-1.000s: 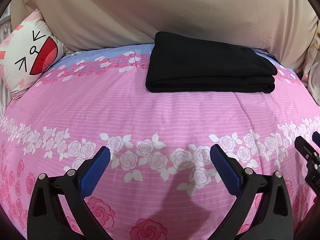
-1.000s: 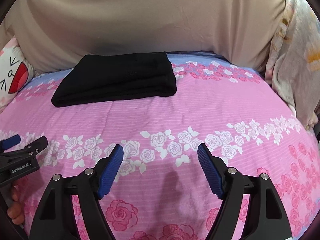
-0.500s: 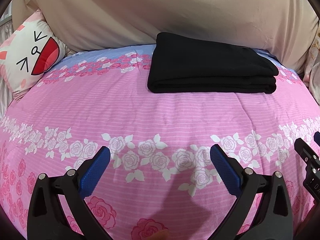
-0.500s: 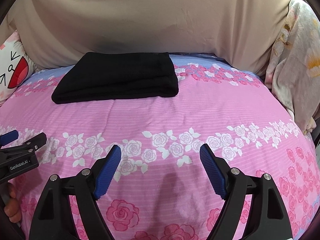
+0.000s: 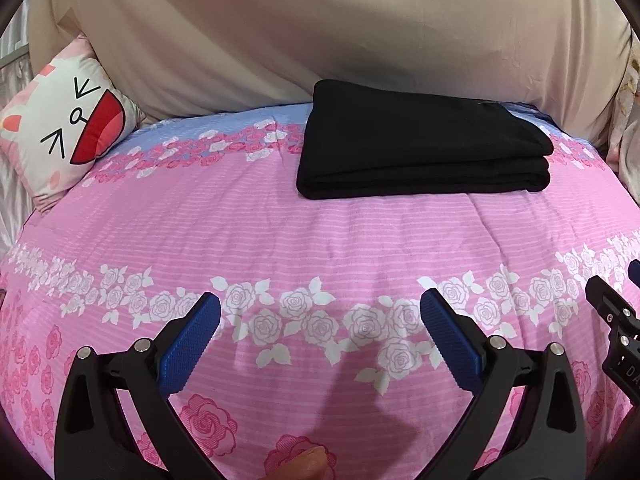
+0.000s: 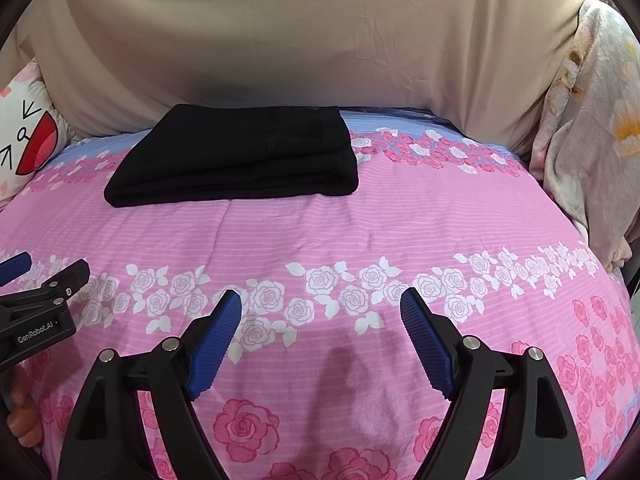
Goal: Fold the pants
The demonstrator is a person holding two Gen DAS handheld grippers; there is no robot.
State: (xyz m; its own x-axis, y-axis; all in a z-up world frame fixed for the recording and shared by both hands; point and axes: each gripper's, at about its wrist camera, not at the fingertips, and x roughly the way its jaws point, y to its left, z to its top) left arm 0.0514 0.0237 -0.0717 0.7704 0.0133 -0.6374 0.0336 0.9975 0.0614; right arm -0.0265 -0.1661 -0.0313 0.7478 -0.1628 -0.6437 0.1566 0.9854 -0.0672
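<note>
Black pants [image 5: 420, 148] lie folded into a flat rectangle at the far side of the pink rose-print bed cover [image 5: 280, 232], close to the beige headboard cloth. In the right wrist view the same pants [image 6: 236, 160] sit upper left of centre. My left gripper [image 5: 320, 312] hovers over the cover well short of the pants, open, nothing between its blue pads. My right gripper [image 6: 320, 308] is also open and empty, beside the left one and equally far from the pants. Each gripper's tip shows at the edge of the other's view.
A cartoon-face pillow [image 5: 68, 132] leans at the far left. A pale floral blanket [image 6: 592, 152] is bunched at the right edge of the bed. Beige fabric [image 6: 320, 40] rises behind the pants. A hand [image 6: 24, 412] grips the left tool's handle.
</note>
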